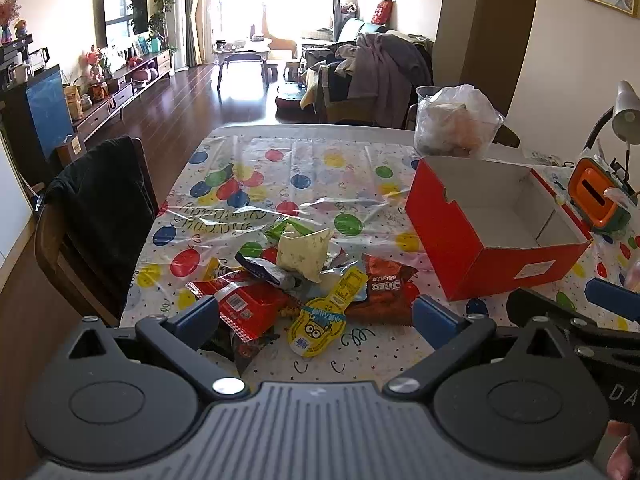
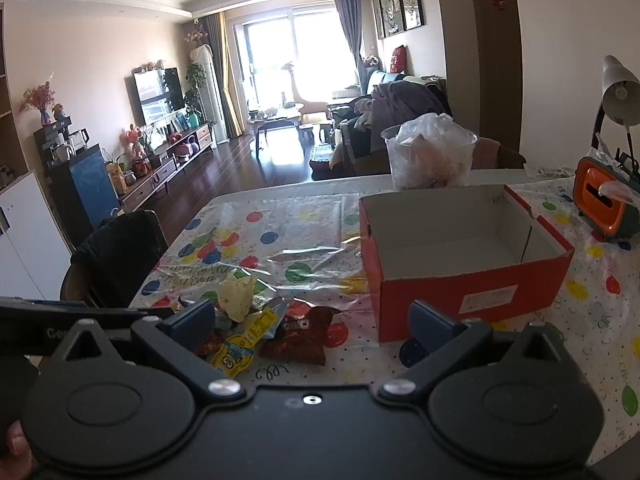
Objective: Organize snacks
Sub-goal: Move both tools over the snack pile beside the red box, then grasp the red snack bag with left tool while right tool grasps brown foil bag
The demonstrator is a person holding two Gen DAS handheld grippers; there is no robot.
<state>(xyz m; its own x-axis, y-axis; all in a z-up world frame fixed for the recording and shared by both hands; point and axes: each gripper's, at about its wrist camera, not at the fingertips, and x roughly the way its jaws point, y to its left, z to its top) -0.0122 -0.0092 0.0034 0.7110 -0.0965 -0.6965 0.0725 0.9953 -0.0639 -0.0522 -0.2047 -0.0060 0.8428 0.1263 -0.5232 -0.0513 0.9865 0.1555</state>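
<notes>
A pile of snack packets lies on the balloon-print tablecloth: a yellow minion pouch (image 1: pixel 320 326), a brown Oreo packet (image 1: pixel 386 292), a red packet (image 1: pixel 244 306) and a pale yellow wrapper (image 1: pixel 304 252). An open, empty red box (image 1: pixel 480 264) stands to their right. My left gripper (image 1: pixel 316 320) is open and empty, just above the near side of the pile. My right gripper (image 2: pixel 314 322) is open and empty, between the pile and the red box (image 2: pixel 460 292). The Oreo packet (image 2: pixel 300 336) and minion pouch (image 2: pixel 240 344) also show in the right wrist view.
A clear tub with a plastic bag (image 1: pixel 456 120) stands behind the box. An orange and green container (image 1: pixel 600 196) and a desk lamp (image 1: pixel 624 112) stand at the right. A chair draped in black cloth (image 1: pixel 100 208) stands at the table's left side.
</notes>
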